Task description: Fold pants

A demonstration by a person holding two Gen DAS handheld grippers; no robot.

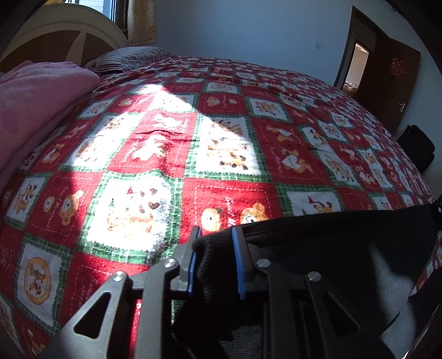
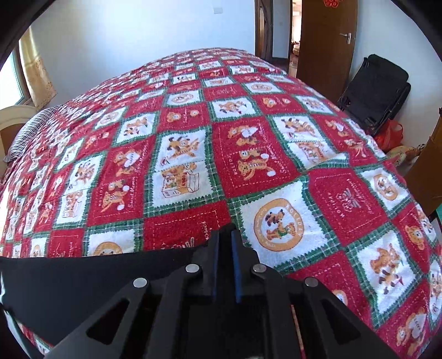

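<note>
pants (image 1: 331,248): black, edge taut | left gripper (image 1: 214,248), right gripper (image 2: 225,248): jaws clamped on fabric

A bed fills the room under a red, white and green patchwork blanket (image 2: 193,154), a patch of sunlight on it near the headboard (image 1: 63,36). A striped pillow (image 1: 129,58) and pink bedding (image 1: 36,94) lie at the head end. Past the foot, a brown door (image 1: 386,80) stands open in pale walls, with what may be a black bag (image 2: 378,91) beside it.

Daylight from the window (image 1: 110,11) throws a glaring white patch across the bedspread (image 1: 154,132). Both views are sharp, bulging strongly, with black corners.
</note>
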